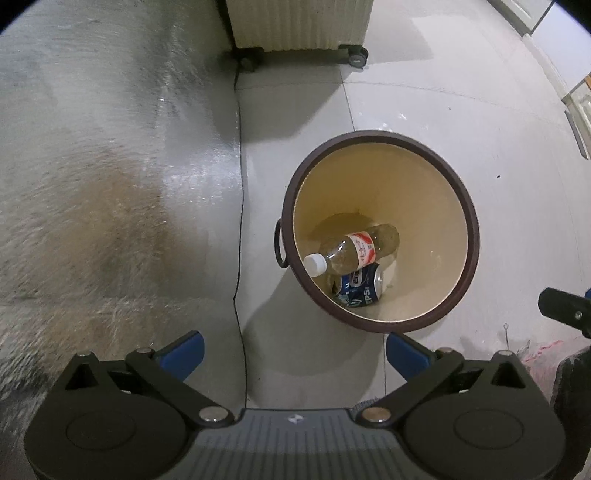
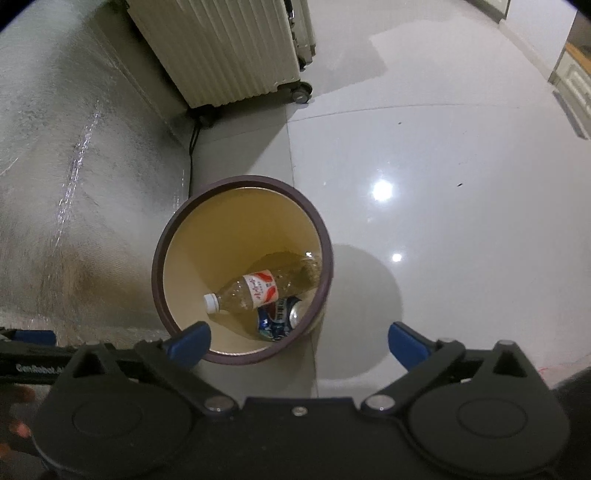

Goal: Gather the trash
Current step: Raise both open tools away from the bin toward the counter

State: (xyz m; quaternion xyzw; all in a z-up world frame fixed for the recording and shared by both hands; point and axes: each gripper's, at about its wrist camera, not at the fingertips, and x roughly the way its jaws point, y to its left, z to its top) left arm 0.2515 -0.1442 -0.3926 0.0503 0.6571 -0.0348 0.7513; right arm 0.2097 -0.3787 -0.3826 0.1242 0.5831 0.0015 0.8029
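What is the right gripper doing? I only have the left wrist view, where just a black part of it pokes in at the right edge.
Observer: The right gripper is open. Nothing sits between its blue fingers, and it looks down over the near rim of the trash bin.
Operator: Is the cream suitcase beyond the bin standing alone?
Observer: No. In the right wrist view a second suitcase stands just behind the cream suitcase.
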